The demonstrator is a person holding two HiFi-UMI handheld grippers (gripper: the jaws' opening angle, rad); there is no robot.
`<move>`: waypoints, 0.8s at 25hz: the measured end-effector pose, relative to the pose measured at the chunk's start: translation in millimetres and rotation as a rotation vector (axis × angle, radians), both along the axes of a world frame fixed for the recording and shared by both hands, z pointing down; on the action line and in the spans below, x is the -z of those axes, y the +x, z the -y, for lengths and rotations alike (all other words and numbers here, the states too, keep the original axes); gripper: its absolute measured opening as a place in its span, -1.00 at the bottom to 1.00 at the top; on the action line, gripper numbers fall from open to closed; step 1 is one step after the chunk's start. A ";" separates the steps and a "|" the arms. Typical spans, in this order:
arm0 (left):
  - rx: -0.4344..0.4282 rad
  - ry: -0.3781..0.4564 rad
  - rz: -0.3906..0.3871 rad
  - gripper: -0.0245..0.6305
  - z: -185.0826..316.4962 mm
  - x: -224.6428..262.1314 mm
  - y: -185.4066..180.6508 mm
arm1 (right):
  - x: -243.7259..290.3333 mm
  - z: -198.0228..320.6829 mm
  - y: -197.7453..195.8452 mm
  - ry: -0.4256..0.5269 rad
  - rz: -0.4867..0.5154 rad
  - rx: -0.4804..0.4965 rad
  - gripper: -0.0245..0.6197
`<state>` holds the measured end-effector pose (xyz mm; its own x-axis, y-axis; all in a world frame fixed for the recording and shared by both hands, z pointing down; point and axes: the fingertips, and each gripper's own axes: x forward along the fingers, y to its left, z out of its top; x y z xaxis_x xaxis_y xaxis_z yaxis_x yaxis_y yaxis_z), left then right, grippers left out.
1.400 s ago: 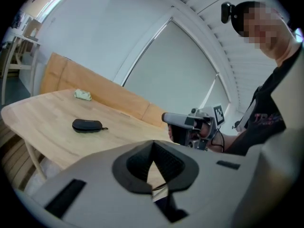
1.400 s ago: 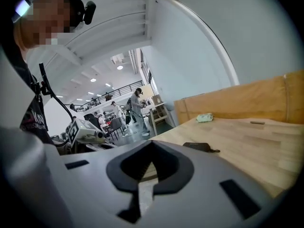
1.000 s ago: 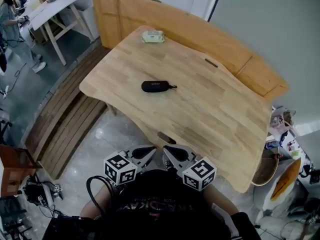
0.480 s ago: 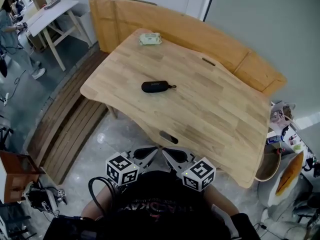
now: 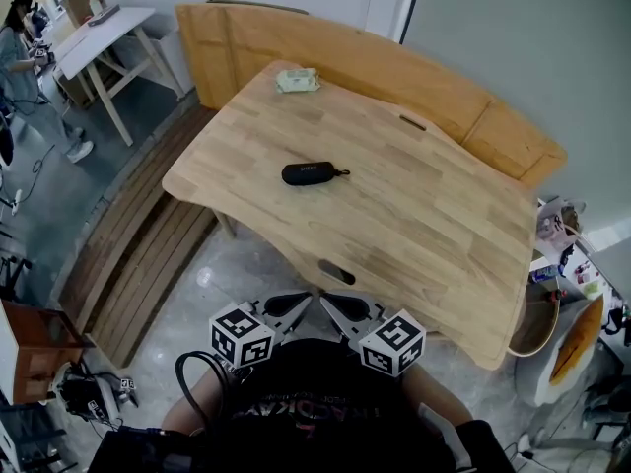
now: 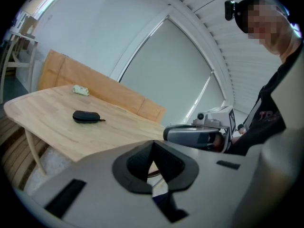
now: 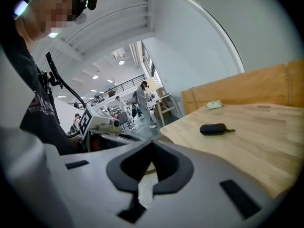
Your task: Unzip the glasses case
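A black zipped glasses case [image 5: 310, 173] lies on the wooden table [image 5: 414, 215], its pull tab pointing right; it also shows in the left gripper view as the case [image 6: 86, 116] and in the right gripper view as the case [image 7: 213, 128]. My left gripper [image 5: 299, 302] and right gripper [image 5: 326, 302] hang side by side below the table's near edge, close to my chest, tips almost meeting. Both are shut with nothing between the jaws, far short of the case.
A pale green packet [image 5: 297, 80] lies at the table's far corner. A wooden bench back [image 5: 394, 67] runs behind the table. A slot [image 5: 335, 271] is cut near the front edge. A white desk [image 5: 104, 37] and a person stand far left; clutter sits at right.
Only the head view has drifted slightly; both grippers and the case stay where they were.
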<state>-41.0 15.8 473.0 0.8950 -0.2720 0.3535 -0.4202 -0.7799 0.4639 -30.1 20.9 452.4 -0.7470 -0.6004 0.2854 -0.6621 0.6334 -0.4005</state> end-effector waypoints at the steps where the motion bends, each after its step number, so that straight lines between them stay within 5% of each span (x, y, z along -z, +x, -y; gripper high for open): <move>1: 0.000 0.000 0.000 -0.89 0.2 0.3 0.1 | 0.0 0.0 0.0 -0.002 0.000 0.000 -0.89; 20: 0.000 -0.010 -0.008 -0.89 7.8 -0.8 2.0 | -1.4 9.5 0.7 -0.013 -0.014 0.005 -0.89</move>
